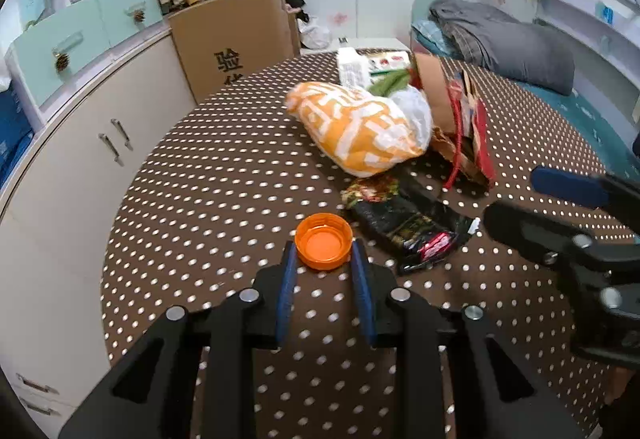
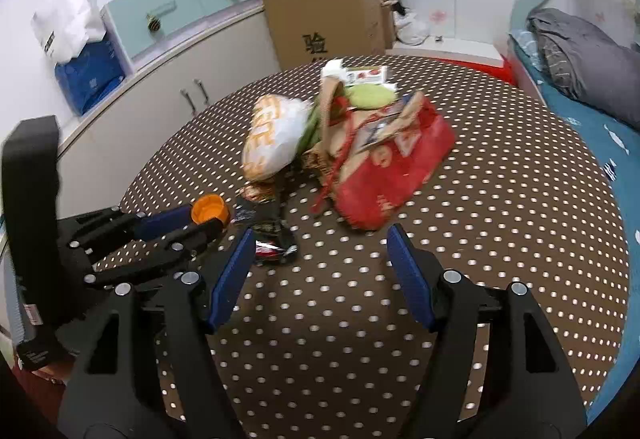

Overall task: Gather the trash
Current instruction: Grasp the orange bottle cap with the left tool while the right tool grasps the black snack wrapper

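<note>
Left wrist view: the left claw (image 1: 324, 255) is pinching the orange cap (image 1: 324, 241) between its blue pads, tilting down at the dotted bench (image 1: 200, 199), presumably to lift it as trash. The black wrapper (image 1: 408, 227) is lying just beside.

Right wrist view: the right claw (image 2: 320, 243) is hanging open and empty, angling down toward the red bag (image 2: 392, 167), likely the collecting bag.
</note>
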{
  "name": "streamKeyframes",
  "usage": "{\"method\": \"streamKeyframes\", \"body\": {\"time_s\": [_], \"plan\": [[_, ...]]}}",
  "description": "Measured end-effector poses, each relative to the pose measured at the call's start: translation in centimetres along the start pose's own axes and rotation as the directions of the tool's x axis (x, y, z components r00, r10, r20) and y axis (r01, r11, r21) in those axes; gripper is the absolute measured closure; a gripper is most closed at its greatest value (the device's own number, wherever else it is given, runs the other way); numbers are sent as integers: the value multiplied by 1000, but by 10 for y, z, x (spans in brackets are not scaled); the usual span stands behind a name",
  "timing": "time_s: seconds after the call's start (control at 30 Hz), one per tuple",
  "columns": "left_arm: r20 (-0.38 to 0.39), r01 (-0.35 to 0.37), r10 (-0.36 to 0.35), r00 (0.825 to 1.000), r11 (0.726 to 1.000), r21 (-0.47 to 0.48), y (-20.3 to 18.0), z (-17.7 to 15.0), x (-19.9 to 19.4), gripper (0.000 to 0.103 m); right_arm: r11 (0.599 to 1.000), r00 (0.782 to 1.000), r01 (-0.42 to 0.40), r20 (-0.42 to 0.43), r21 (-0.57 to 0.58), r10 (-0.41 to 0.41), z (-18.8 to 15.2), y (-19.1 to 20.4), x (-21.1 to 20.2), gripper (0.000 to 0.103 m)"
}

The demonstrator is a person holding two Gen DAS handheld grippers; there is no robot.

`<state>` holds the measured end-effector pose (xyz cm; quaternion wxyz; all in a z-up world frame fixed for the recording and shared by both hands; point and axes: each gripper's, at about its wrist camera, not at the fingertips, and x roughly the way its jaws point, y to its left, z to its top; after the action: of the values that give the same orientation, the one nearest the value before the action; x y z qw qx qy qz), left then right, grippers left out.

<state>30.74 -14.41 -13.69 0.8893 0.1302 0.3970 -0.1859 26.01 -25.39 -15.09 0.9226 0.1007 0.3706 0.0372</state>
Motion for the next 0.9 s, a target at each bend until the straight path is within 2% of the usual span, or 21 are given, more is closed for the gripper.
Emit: {"method": "streamKeyframes", "body": {"time_s": [0.17, 0.23, 0.3, 0.4, 0.43, 0.47, 0.5, 0.63, 0.9], "plan": [[28, -27, 29, 999, 997, -78, 29, -8, -15, 76, 998, 998, -21, -61, -58, 17, 4, 27, 19, 36], [34, -39, 42, 999, 994, -101, 39, -12, -20, 76, 997, 997, -11, -80, -77, 5, 5, 34, 28, 41], [39, -44, 49, 998, 991, -126, 50, -17, -25, 76, 996, 994, 22, -103, -90, -31, 8, 41, 42, 42], [40, -49, 55, 998, 989, -143, 60, -27, -33, 76, 993, 990, 60, -118, -101, -72, 11, 42, 56, 51], [41, -49, 56, 998, 988, -148, 62, -30, -35, 76, 992, 990, 69, -118, -109, -82, 11, 43, 57, 62], [41, -48, 55, 998, 987, -156, 67, -34, -37, 76, 988, 988, 86, -117, -124, -101, 11, 46, 56, 66], [42, -46, 54, 998, 986, -162, 69, -37, -38, 76, 988, 988, 88, -117, -125, -103, 11, 47, 55, 67], [55, -31, 43, 998, 981, -193, 80, -49, -49, 76, 992, 992, 36, -119, -119, -50, -1, 58, 44, 68], [84, -6, 30, 996, 963, -268, 112, -82, -78, 76, 988, 992, -73, -112, -136, 58, -24, 108, 17, 68]]}}
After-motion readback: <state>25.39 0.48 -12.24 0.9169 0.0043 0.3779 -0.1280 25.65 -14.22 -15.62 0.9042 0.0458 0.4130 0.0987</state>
